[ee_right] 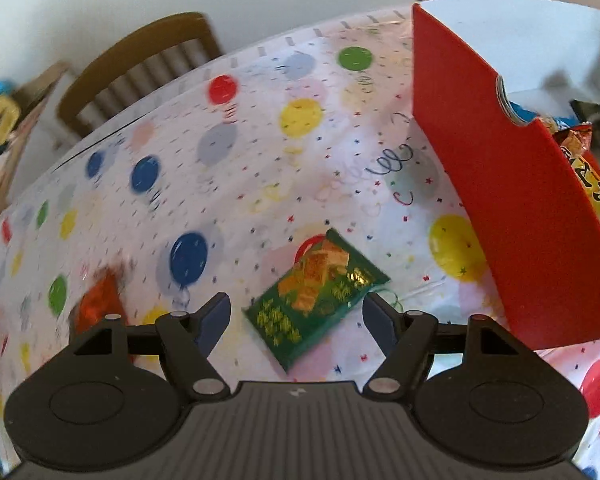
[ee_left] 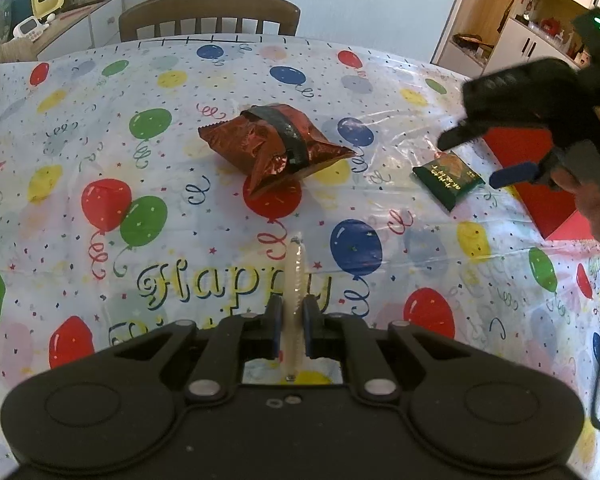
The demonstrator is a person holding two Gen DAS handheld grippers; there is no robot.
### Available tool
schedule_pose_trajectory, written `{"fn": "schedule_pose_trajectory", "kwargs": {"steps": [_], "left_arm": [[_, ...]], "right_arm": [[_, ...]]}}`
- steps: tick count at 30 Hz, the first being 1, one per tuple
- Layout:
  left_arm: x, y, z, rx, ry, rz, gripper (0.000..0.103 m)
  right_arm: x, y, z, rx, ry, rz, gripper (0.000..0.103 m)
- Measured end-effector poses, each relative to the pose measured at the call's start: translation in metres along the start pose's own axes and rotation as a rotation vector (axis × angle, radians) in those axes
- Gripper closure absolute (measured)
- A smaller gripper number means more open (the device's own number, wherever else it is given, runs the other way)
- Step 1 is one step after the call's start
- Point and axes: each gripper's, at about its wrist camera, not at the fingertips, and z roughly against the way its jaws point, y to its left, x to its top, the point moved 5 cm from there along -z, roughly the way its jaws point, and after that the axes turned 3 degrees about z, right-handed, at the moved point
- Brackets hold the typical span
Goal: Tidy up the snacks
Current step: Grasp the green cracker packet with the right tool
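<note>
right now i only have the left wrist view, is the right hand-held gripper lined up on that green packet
Observer: Yes. In the right wrist view the green packet lies in the gap between the open fingers of the right hand-held gripper, with neither pad visibly touching it.
Operator: ok and the red box, anything in it yet
Observer: The red box already holds snacks. A yellow bag shows over its near wall.
</note>
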Motion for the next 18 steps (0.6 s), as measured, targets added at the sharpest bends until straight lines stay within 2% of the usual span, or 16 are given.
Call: {"fn": "schedule_pose_trajectory", "kwargs": {"steps": [5, 9, 18], "left_arm": [[-0.002, 0.002, 0.001, -0.01, -0.008, 0.009, 0.096], [-0.002, 0.004, 0.0, -0.016, -0.01, 0.011, 0.096], [-0.002, 0.005, 0.001, -0.025, -0.012, 0.019, 0.096]], "right_arm": [[0.012, 0.003, -0.015, -0.07, 0.024, -0.108, 0.03], [0.018, 0.01, -0.022, -0.15, 0.03, -0.134, 0.03], [0.016, 0.027, -0.037, -0.299, 0.051, -0.023, 0.033]]}}
